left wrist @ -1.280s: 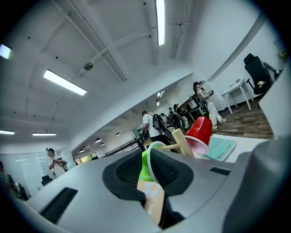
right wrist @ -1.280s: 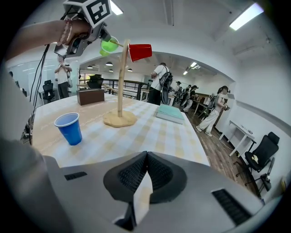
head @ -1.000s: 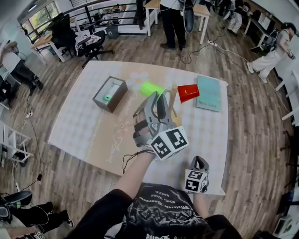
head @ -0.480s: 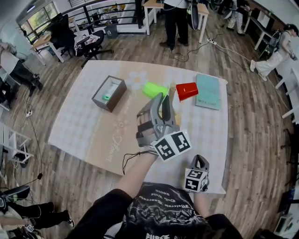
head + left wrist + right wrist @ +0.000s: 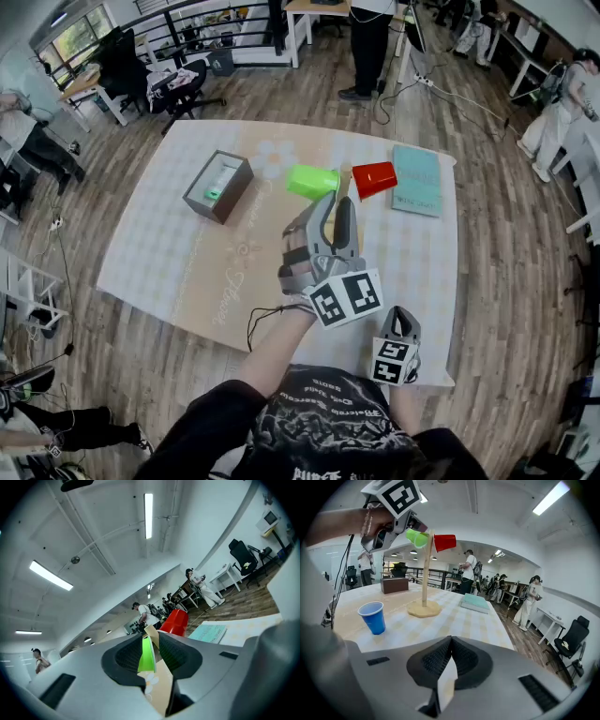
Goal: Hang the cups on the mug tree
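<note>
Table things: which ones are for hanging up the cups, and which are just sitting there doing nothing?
For the job: mug tree; green cup and red cup, up on its pegs; blue cup, upright, not yet hung; left gripper, jaws just been opening, green rim between them.
Just lying about: brown box; teal book.

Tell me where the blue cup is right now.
In the right gripper view, the blue cup stands upright on the table, left of the mug tree.
</note>
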